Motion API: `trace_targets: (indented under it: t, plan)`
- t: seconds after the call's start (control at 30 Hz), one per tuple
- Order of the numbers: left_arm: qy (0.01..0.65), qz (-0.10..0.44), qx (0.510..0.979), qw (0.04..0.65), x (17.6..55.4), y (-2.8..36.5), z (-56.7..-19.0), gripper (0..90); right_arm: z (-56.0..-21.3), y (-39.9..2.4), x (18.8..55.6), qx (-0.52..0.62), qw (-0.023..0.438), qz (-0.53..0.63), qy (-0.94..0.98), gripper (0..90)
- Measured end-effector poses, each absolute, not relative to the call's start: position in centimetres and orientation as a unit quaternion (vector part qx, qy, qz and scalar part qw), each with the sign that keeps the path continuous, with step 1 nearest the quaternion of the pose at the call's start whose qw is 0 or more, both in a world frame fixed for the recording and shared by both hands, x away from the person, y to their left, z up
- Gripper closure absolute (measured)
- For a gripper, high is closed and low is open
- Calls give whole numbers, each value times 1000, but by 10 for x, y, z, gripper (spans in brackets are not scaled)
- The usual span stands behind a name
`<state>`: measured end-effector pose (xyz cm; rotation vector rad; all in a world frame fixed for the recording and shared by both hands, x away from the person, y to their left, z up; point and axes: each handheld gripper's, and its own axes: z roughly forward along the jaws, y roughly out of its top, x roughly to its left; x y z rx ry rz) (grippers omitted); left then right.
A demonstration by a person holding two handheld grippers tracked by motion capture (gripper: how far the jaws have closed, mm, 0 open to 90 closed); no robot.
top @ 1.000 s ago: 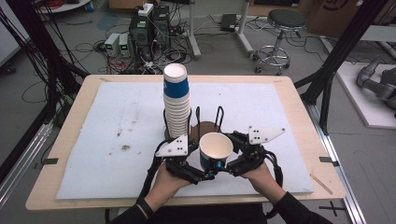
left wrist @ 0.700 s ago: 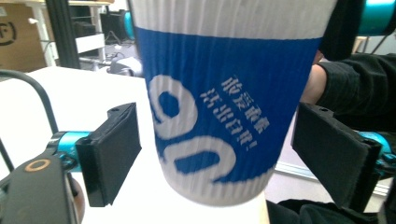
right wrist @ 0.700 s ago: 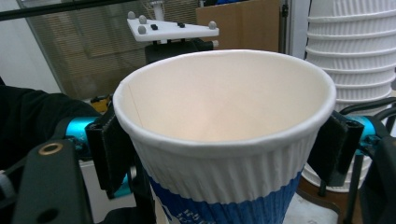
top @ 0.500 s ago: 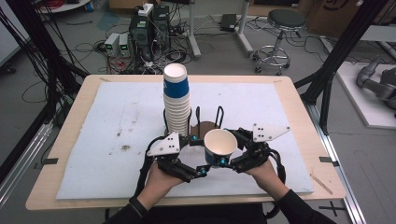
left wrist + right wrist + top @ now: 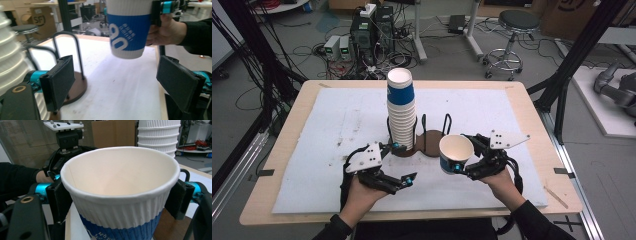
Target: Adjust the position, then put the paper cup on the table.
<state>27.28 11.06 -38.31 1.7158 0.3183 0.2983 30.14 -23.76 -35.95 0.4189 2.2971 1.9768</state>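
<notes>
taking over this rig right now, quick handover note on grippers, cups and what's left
Right gripper: shut on one cup, upright and empty, held off the table right of the holder.
Left gripper: jaws have just been opening, nothing between them, near the front edge of the mat.
Stack: stands in the holder's left side.
Done: one cup is apart from the stack.
Left: probably set it down; where it goes is unclear.

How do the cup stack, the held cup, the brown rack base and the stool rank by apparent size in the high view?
1. Cup stack, tallest by far.
2. Held cup, in the right gripper.
3. Brown rack base and stool: unsure; the base is partly hidden, the stool farther off.
</notes>
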Motion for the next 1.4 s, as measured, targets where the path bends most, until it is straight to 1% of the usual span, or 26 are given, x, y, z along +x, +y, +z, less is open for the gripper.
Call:
trace_targets:
  t: [0.27,0.4,0.6,0.93,1.4]
  plan:
    - [170,150,738,635,274,128,-385,151,-361,-238,302,140,43,646,749,211]
    - [170,151,741,632,275,127,-387,151,-361,-239,301,140,46,646,749,212]
    - [178,154,733,638,278,128,-388,151,-360,-241,299,140,55,648,747,212]
    - [183,152,735,635,282,128,-393,151,-361,-243,299,144,56,643,750,212]
    - [189,163,740,625,279,129,-394,151,-354,-250,299,149,79,651,740,211]
